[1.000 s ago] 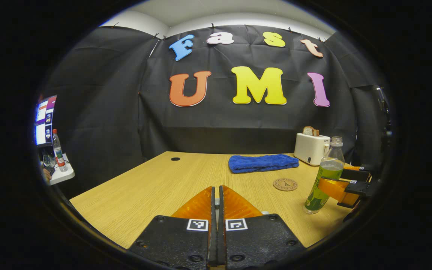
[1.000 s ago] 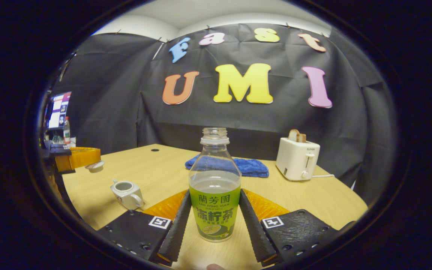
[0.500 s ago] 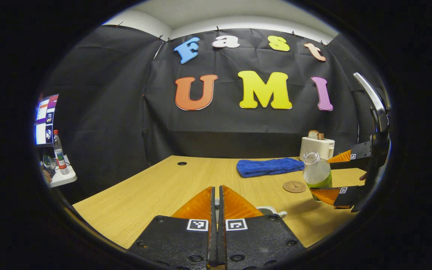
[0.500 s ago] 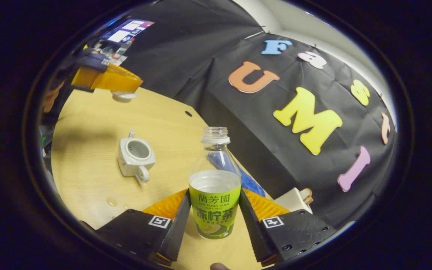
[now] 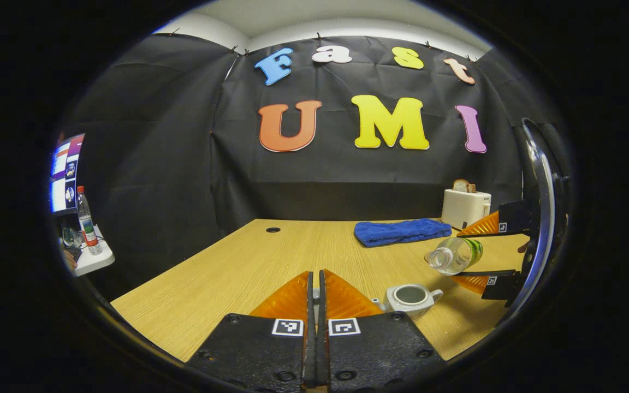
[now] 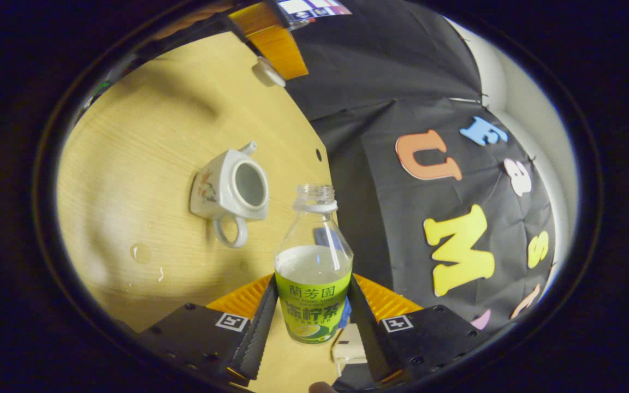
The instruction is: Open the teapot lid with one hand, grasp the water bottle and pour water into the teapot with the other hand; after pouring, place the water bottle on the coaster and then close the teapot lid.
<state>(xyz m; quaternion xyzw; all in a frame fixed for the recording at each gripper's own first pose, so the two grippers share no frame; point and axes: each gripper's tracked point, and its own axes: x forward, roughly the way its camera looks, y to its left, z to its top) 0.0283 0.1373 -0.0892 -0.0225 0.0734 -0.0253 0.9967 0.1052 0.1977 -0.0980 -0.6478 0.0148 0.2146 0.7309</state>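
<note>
- Two fingers of the right gripper [image 6: 313, 305] clamp the water bottle [image 6: 313, 273], tipped with its open mouth just above the lidless teapot [image 6: 231, 190] on the table [image 6: 129, 164].
- The left gripper [image 5: 317, 292] has its fingers pressed together; the lid [image 6: 268, 72] hangs under them.

A recording booth: black cloth wall [image 5: 183, 164], wooden table [image 5: 249, 262], monitor [image 5: 65, 172] beside it.

Printed characters are carried on the green label of the water bottle [image 6: 312, 305], at 6 o'clock in the right gripper view. Square black-and-white coded markers, without letters, are borne by the right gripper [image 6: 313, 278] and the left gripper [image 5: 314, 275]. A mark on the toaster [image 5: 464, 207], at 3 o'clock, is too small to be read.
</note>
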